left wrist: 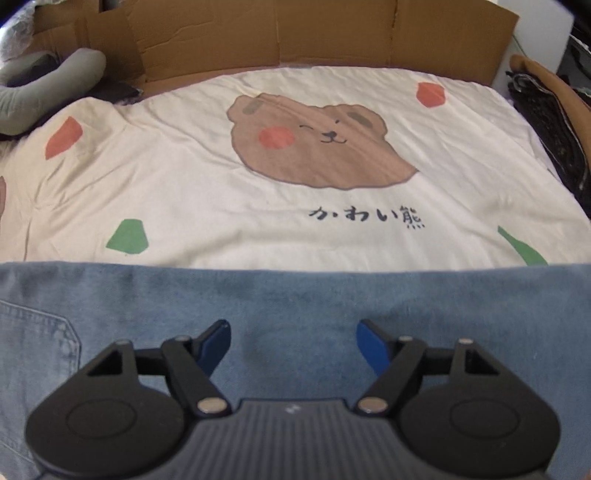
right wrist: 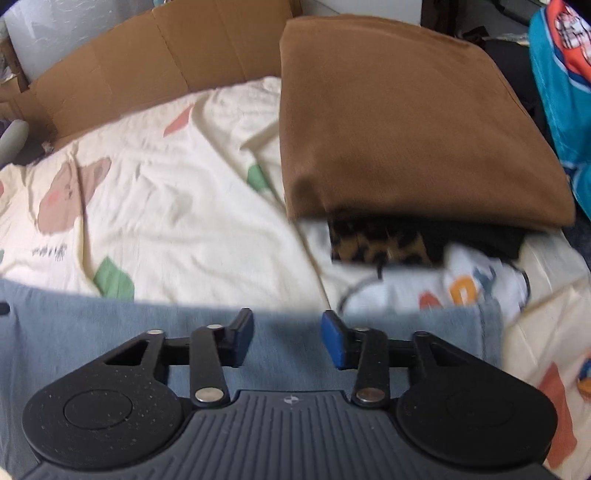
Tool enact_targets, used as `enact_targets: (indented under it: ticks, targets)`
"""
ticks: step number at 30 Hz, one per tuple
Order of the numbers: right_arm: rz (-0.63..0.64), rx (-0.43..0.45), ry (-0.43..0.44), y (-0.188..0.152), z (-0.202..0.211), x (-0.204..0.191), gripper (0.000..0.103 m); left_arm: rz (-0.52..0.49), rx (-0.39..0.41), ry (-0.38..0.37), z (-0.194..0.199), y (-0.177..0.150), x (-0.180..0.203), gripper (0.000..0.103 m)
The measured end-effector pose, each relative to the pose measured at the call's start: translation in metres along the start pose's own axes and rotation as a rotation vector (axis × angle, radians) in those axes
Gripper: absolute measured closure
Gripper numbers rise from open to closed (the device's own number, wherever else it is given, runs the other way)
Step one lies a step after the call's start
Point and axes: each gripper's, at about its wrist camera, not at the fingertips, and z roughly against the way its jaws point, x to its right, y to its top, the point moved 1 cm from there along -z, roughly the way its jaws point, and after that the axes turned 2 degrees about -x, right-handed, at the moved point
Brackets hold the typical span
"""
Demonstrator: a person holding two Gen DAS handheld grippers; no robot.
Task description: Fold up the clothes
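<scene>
Light blue jeans [left wrist: 295,295] lie flat across the near part of a cream bedcover [left wrist: 184,184] printed with a brown bear face. A back pocket shows at the left. My left gripper [left wrist: 293,343] hovers over the denim, open, with nothing between its blue pads. In the right wrist view the same jeans [right wrist: 110,332] spread under my right gripper [right wrist: 288,339], which is open too and holds nothing. The denim's right edge [right wrist: 487,325] ends just right of that gripper.
A stack of folded clothes sits at the right of the bed: a brown garment [right wrist: 406,129] on top, a leopard-print piece [right wrist: 376,247] and a white printed one [right wrist: 461,284] below. Cardboard [left wrist: 295,33] walls the far side. A grey pillow [left wrist: 44,92] lies far left.
</scene>
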Motion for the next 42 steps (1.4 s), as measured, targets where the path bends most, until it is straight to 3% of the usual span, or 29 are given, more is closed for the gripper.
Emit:
enact_targets:
  ticks: [8,12,21,24,27,29,39,42]
  targets:
    - [0.022,-0.074,0.008,-0.042,-0.004,-0.003,0.067,-0.012,-0.043,-0.026,0.003,-0.034,0.006,0.031]
    - [0.033,-0.057,-0.003,-0.040,-0.013,-0.007,0.067,-0.012,-0.034,-0.020,-0.003,-0.042,0.007,0.030]
    - [0.071,-0.024,-0.008,-0.012,-0.029,-0.013,0.069,0.023,0.017,0.011,-0.021,-0.022,0.005,0.021]
    - [0.069,-0.015,-0.013,-0.009,-0.030,-0.015,0.074,0.036,0.035,0.018,-0.024,-0.015,0.003,0.022]
    - [0.063,-0.002,-0.020,-0.009,-0.028,-0.018,0.080,0.049,0.052,0.030,-0.027,-0.006,0.001,0.034]
    - [0.059,0.007,-0.015,-0.009,-0.025,-0.019,0.089,0.061,0.062,0.035,-0.029,0.000,-0.002,0.040]
    - [0.069,-0.015,-0.004,-0.004,-0.032,-0.023,0.092,0.078,0.079,0.025,-0.033,0.005,-0.009,0.045]
    - [0.057,-0.027,0.001,-0.002,-0.033,-0.022,0.092,0.071,0.084,0.025,-0.023,0.010,-0.012,0.070]
